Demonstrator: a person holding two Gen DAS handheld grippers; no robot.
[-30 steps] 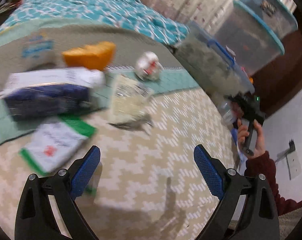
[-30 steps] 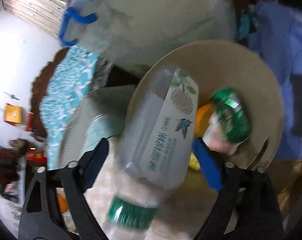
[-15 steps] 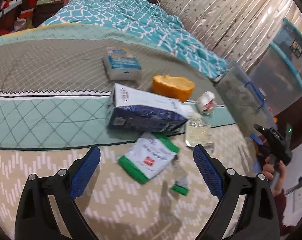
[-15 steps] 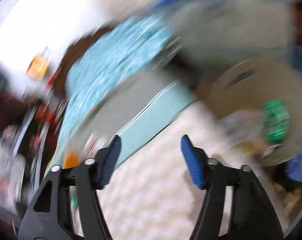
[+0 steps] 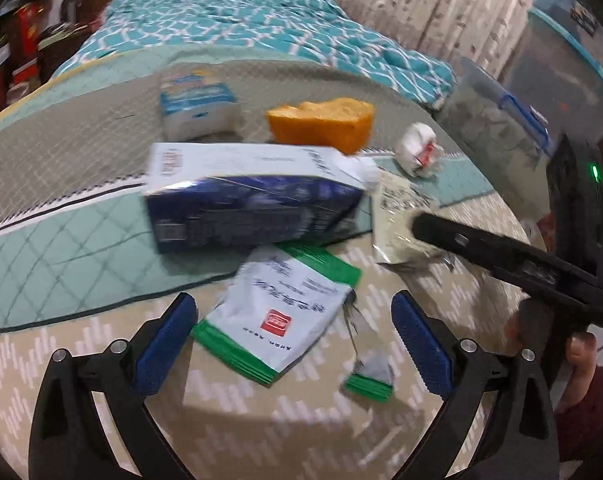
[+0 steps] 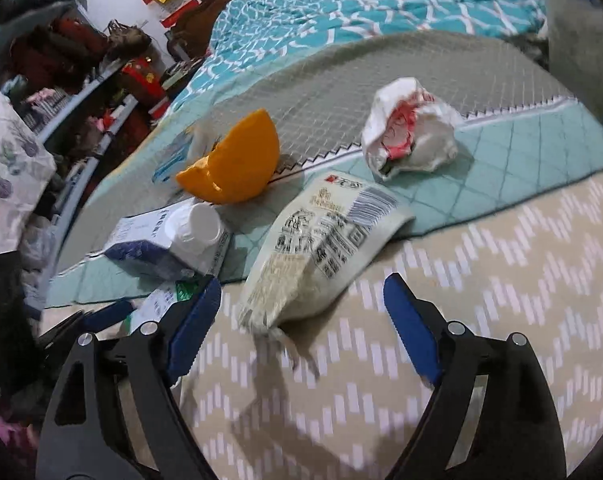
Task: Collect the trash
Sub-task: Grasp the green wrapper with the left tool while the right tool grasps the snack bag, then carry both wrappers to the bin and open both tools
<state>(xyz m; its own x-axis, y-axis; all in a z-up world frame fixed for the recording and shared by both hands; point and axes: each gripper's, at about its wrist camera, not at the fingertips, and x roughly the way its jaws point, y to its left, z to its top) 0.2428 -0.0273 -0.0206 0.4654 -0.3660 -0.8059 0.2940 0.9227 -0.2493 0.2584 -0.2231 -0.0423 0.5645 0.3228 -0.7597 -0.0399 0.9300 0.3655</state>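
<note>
Having dropped the bottle in the bin, right gripper (image 6: 297, 316) back over the bed, jaws just reopened, empty, nearing pale wrapper (image 6: 321, 248); left gripper (image 5: 293, 340) released above green-edged packet (image 5: 277, 312).

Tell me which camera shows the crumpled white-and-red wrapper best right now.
The right wrist view: the crumpled wrapper lies large and unobstructed on the teal quilted strip, beyond the open right gripper. The left wrist view shows the wrapper only small and blurred, far off beside the orange piece.
</note>
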